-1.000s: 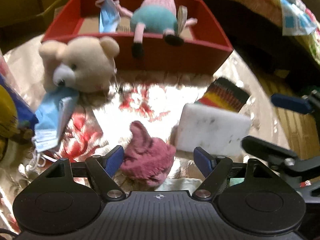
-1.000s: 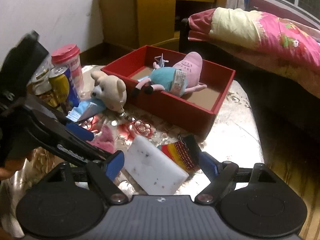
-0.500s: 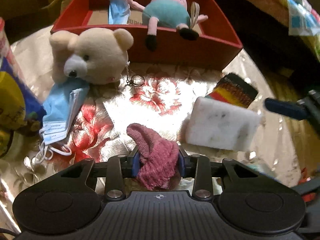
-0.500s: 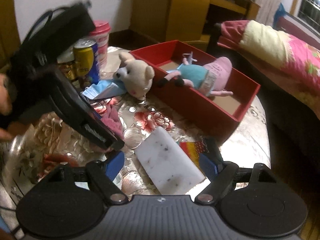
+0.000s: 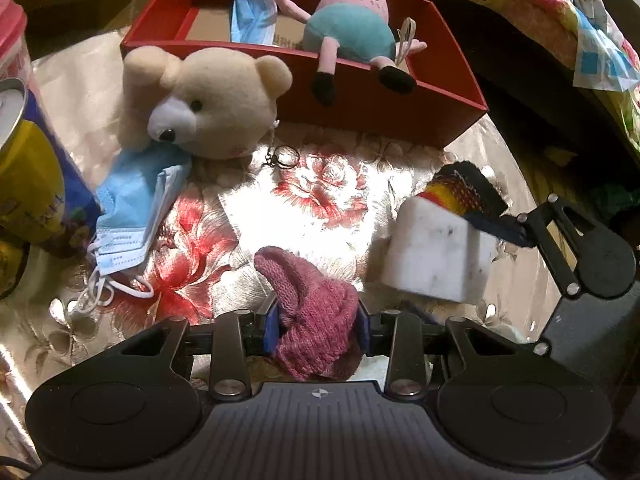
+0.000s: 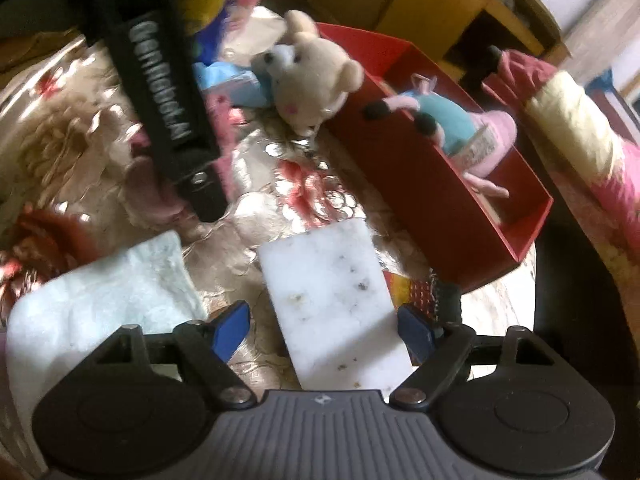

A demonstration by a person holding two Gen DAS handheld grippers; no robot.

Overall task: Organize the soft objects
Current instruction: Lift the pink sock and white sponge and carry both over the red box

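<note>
My left gripper is shut on a pink knitted piece low over the table. My right gripper is open, its fingers on either side of a white sponge block, which also shows in the left wrist view. A red box at the back holds a pink and teal plush and a blue face mask. A cream teddy bear lies in front of the box on another blue mask. A striped knit item lies behind the sponge.
Drink cans and a pink-lidded cup stand at the left. A pale blue cloth lies at the near left in the right wrist view. A key ring lies by the bear. A bed with a patterned cover is beyond the table.
My left gripper closed on the pink knitted piece and holds it. My right gripper moved forward and down so that its fingers straddle the white sponge.
</note>
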